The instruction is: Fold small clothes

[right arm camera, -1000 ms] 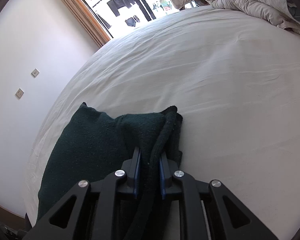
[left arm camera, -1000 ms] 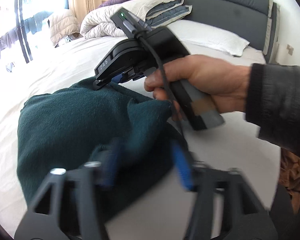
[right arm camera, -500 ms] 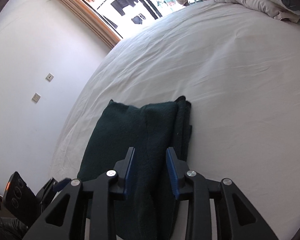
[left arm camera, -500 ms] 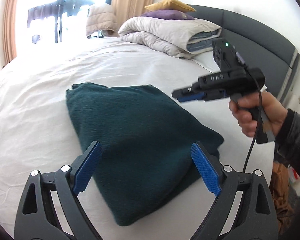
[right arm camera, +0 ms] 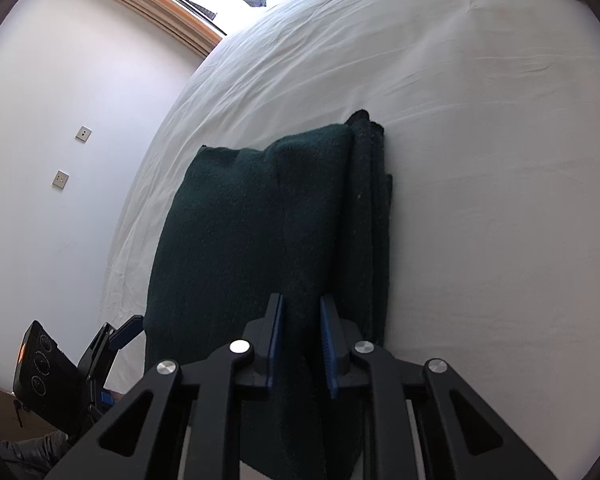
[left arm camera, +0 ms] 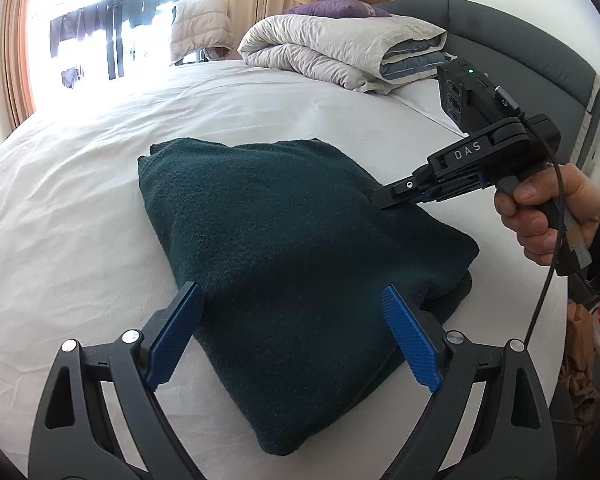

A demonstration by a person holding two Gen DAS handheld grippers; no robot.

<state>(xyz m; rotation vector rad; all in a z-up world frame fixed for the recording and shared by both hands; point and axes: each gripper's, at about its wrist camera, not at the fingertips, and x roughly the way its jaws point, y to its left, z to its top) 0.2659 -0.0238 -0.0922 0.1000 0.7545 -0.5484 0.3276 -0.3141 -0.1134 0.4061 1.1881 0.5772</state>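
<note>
A dark green knitted garment (left arm camera: 284, 252) lies folded into a thick rectangle on the white bed (left arm camera: 80, 184). My left gripper (left arm camera: 292, 332) is wide open and empty, its blue pads straddling the garment's near end just above it. My right gripper (left arm camera: 396, 198) comes in from the right, held in a hand, with its tip at the garment's far right edge. In the right wrist view the garment (right arm camera: 240, 248) lies flat under my right gripper (right arm camera: 300, 336), whose jaws stand a narrow gap apart with nothing pinched between them. The left gripper (right arm camera: 116, 336) shows at the lower left.
A rolled duvet (left arm camera: 340, 52) with purple and yellow cushions sits at the head of the bed, against a grey headboard (left arm camera: 520, 40). A puffy jacket (left arm camera: 198, 28) hangs by the bright window. The bed edge drops off at the right, with brown clutter (left arm camera: 580, 364) below.
Both grippers have let go of the garment and drawn back. The garment now lies flat and folded. My left gripper has opened wide; my right has opened a little.
</note>
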